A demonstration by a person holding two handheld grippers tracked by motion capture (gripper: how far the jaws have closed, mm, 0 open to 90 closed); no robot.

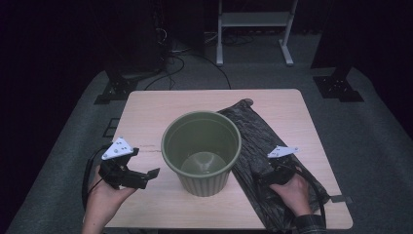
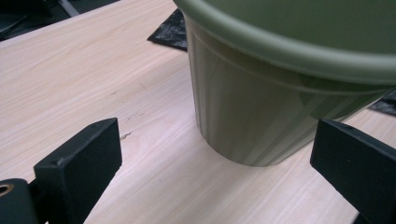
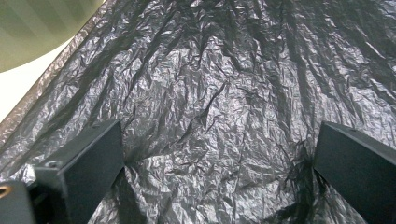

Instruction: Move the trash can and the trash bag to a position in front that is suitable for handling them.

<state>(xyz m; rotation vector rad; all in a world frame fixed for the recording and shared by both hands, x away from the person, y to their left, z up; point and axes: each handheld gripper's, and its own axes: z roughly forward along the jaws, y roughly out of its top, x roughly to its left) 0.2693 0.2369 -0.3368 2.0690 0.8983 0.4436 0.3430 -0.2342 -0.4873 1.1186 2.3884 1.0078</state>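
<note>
My right gripper sat fingers spread on the black bin bag; thin film could slip. Left gripper, spread too, risked nudging the green bin.

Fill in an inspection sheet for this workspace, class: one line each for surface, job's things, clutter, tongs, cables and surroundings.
Surface: light wooden table, small dark mark near its left side.
Job's things: empty green bin upright at centre; crinkled black plastic bag lying flat to its right, reaching past the near edge.
Clutter: nothing seen.
Tongs: left tongs open, just above the table, aimed at the bin's base; right tongs open, pressed down on the bag.
Cables: black cable loops from the left tongs; more cables on the floor behind.
Surroundings: grey carpet, white frame legs, black stand bases.
</note>
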